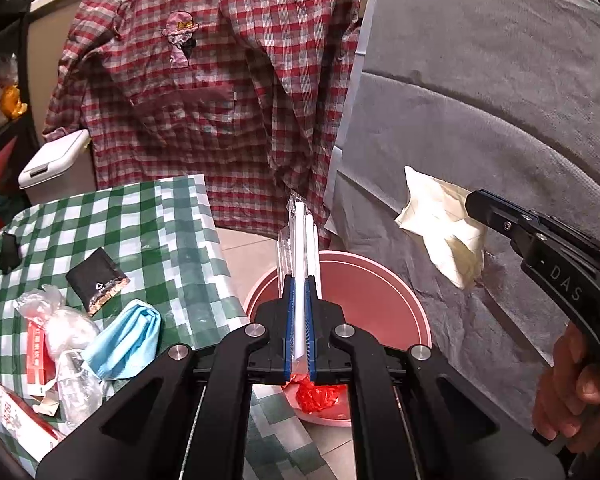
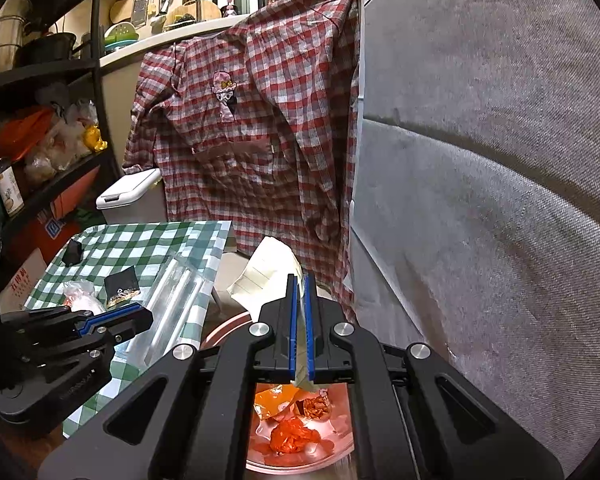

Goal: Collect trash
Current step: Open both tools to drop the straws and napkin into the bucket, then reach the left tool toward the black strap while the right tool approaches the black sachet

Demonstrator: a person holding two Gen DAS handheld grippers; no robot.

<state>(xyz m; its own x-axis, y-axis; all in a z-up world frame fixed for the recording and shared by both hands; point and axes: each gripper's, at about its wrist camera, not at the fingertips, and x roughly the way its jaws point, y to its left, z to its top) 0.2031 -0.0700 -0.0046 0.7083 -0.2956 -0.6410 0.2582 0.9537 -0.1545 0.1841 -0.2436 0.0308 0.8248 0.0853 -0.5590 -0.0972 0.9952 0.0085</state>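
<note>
Two items of trash are being held over the pink basin (image 1: 380, 280), one in each of my grippers. My left gripper (image 1: 299, 280) is clamping its jaws on a clear plastic packet of white sticks (image 1: 300, 232), which is standing up and forward out of the blue pads. My right gripper (image 2: 299, 280) is clamping its jaws on a crumpled white paper (image 2: 268, 276), which is sticking out ahead and to the left of the pads. The basin is sitting on the tiled floor, just beside the edge of the tabletop (image 1: 112, 220) with its green checked cloth. Inside the basin, red crumpled plastic (image 2: 294, 438) and an orange wrapper (image 2: 276, 398) are lying at the bottom. More trash is waiting on the tabletop: a blue face mask (image 1: 128, 340), a black foil sachet (image 1: 96, 280), a clear crumpled bag (image 1: 60, 320) and a red-and-white carton (image 1: 34, 356), all close together near my left side. A red plaid shirt (image 1: 220, 80) is hanging behind the basin, and a grey fabric surface (image 1: 500, 80) is filling the right of both views. A hand (image 1: 576, 396) is gripping the right gripper's handle.
</note>
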